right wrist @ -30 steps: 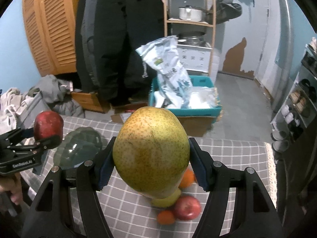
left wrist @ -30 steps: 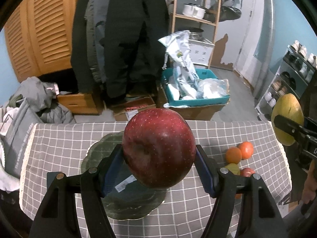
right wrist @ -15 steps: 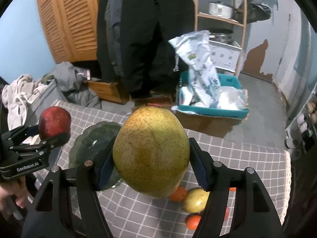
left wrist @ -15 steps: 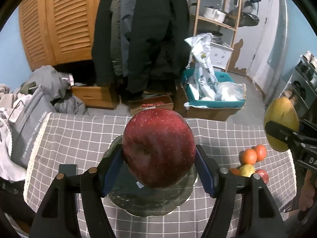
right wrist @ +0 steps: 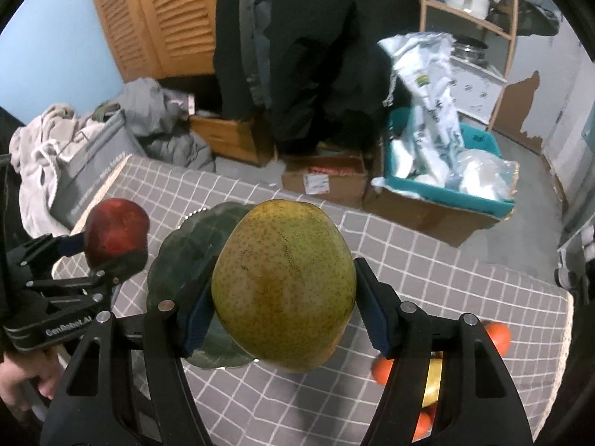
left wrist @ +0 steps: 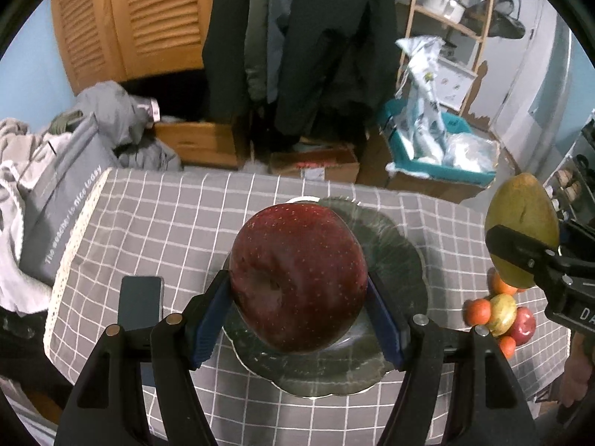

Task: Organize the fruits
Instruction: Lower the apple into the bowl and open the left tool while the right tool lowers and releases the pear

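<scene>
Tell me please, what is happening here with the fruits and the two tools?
A person is sorting fruit with a handheld gripper in each hand. The left gripper is shut on a red apple, held in the air above a dark green plate on the checked tablecloth. The right gripper is shut on a yellow-green pear, also lifted. A small pile of loose fruit waits on the cloth to the right of the plate. The plate appears to hold no fruit yet.
</scene>
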Motion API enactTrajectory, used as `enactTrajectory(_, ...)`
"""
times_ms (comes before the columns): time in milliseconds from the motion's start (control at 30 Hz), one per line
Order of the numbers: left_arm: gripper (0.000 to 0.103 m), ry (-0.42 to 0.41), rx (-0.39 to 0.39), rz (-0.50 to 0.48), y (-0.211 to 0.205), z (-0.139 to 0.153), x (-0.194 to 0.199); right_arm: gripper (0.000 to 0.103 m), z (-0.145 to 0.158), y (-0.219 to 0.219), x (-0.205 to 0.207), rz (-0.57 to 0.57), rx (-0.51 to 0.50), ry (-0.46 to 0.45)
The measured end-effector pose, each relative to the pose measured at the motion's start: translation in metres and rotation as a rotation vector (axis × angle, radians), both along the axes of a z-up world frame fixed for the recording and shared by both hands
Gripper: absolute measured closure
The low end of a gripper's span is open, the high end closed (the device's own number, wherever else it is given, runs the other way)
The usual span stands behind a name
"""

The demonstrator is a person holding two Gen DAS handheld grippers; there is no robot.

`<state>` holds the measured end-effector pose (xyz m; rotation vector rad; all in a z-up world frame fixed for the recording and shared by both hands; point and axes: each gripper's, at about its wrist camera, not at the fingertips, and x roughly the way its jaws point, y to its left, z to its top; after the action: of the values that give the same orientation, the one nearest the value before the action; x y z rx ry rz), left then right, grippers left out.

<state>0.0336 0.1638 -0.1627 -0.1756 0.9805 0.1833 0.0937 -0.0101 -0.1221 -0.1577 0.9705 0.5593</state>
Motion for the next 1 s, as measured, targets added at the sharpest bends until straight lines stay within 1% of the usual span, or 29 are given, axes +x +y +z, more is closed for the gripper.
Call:
enactTrajectory(233, 0.031, 0.089, -0.019, 0.029, 0.011, -0.037, 0.009, 0.035, -0.026, 0.021, 0.006, 0.031, -0.017, 0.051)
enactTrajectory(433, 0.031, 0.143, -0.014, 0.047, 0.016, -0.059, 0.014, 0.035, -0.048, 0.034, 0.011, 0.053, -0.039, 0.089)
enactTrajectory(567, 0.031, 0.168, -0.044, 0.056, 0.019, -0.070, 0.017, 0.035, -0.061, 0.039, 0.015, 0.059, -0.051, 0.114)
enactTrajectory(733, 0.031, 0.199, -0.040, 0.052, 0.018, -0.081, 0.020, 0.035, -0.075, 0.043, 0.018, 0.064, -0.058, 0.147)
enactTrajectory(1000, 0.031, 0.253, -0.059, 0.046, 0.017, -0.099, 0.024, 0.035, -0.091, 0.048, 0.021, 0.071, -0.068, 0.182)
